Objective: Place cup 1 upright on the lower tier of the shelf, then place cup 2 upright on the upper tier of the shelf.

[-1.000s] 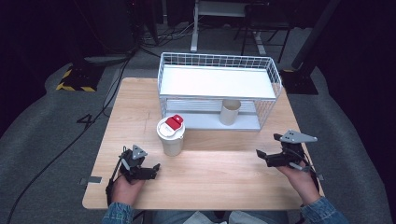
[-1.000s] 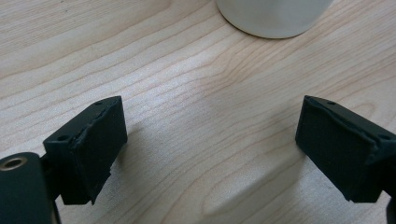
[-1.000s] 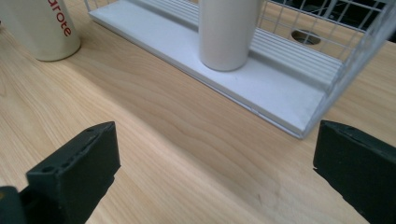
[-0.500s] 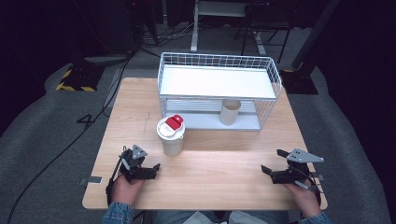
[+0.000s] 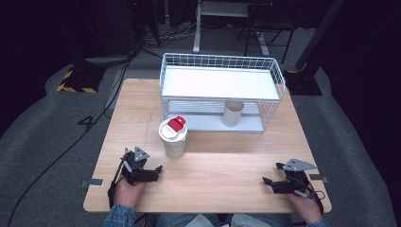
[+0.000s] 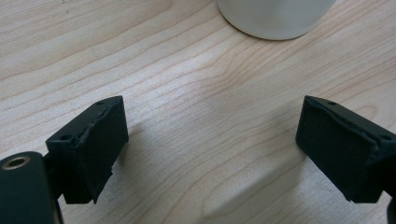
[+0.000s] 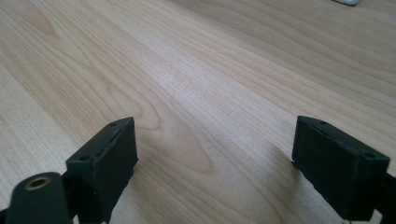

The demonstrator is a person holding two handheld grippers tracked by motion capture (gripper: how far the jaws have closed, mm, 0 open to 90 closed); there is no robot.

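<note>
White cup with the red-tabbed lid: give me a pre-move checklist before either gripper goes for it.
1. Left gripper open: ok, jaws stand wide apart in the left gripper view.
2. Right gripper open: ok, jaws wide apart, nothing between them.
3. White cup upright on the table: ok.
4. Lid seated with red tab on top: looks ok, seal cannot tell.
5. Path from left gripper to cup free: ok, bare wood between them in the left gripper view, cup base just ahead.
6. Wire rack behind the cup, apart from it: ok; a beige cup stands on its lower shelf.
</note>
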